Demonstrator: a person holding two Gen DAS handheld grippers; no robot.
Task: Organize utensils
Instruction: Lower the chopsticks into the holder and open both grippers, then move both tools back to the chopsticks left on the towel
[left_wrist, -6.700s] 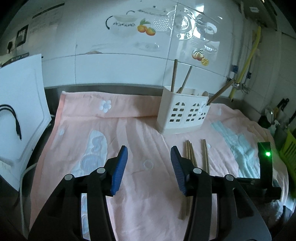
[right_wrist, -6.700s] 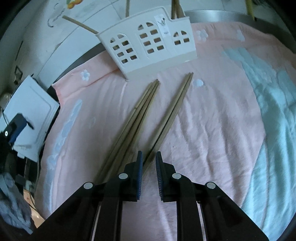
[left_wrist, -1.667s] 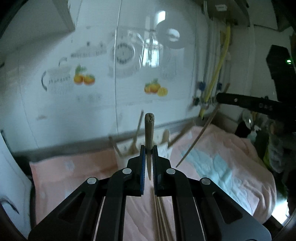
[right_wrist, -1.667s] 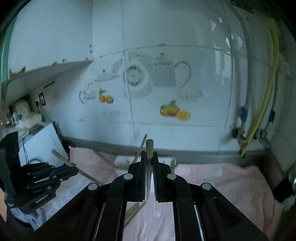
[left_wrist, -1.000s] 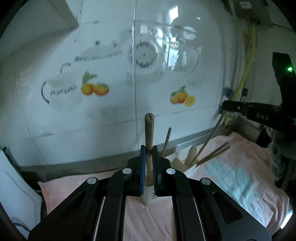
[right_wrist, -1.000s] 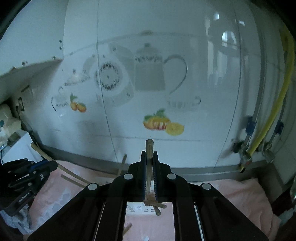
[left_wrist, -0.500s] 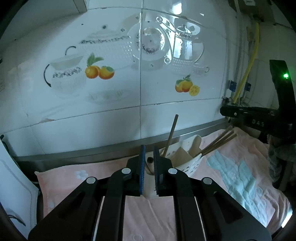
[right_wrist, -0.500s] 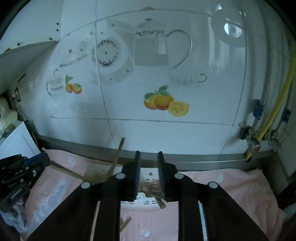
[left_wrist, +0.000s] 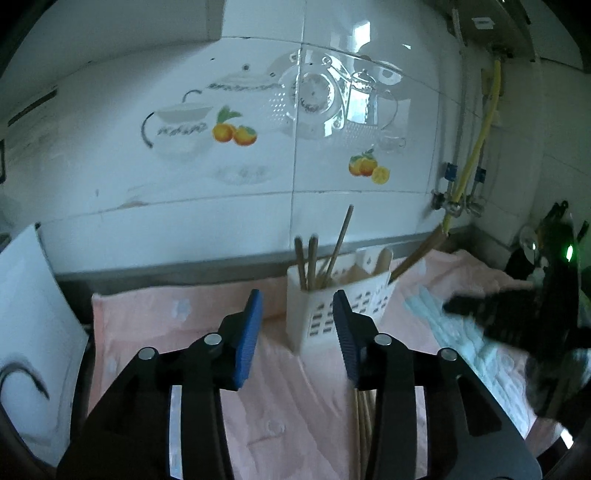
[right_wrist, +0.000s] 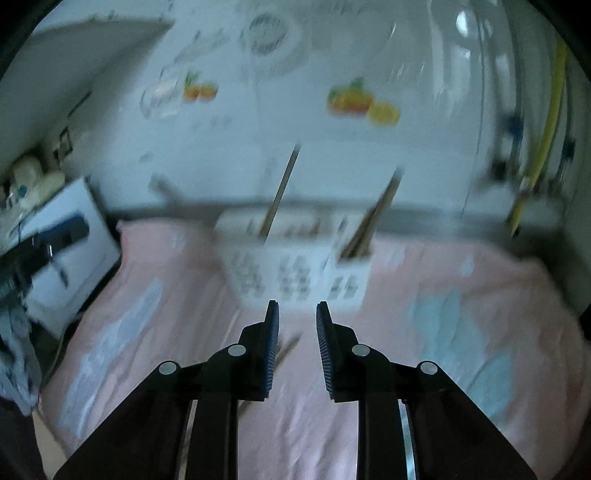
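Note:
A white slotted utensil holder (left_wrist: 334, 299) stands on the pink towel (left_wrist: 177, 317) near the wall, with several wooden chopsticks (left_wrist: 308, 260) upright or leaning in it. My left gripper (left_wrist: 295, 334) is open and empty, a little in front of the holder. More chopsticks (left_wrist: 364, 424) lie on the towel under its right finger. In the blurred right wrist view the holder (right_wrist: 295, 266) is ahead of my right gripper (right_wrist: 295, 341), which is open and empty. A chopstick end (right_wrist: 286, 349) lies on the towel between its fingers.
A tiled wall with teapot and fruit decals rises behind the holder. A white board (left_wrist: 33, 325) leans at the left. A yellow hose (left_wrist: 476, 147) and valves hang at the right. The right gripper (left_wrist: 517, 314) shows blurred at the left view's right edge.
Both grippers have opened and let go of their chopsticks, which now stand in the holder. Both have pulled back and down from it; the right one is still moving.

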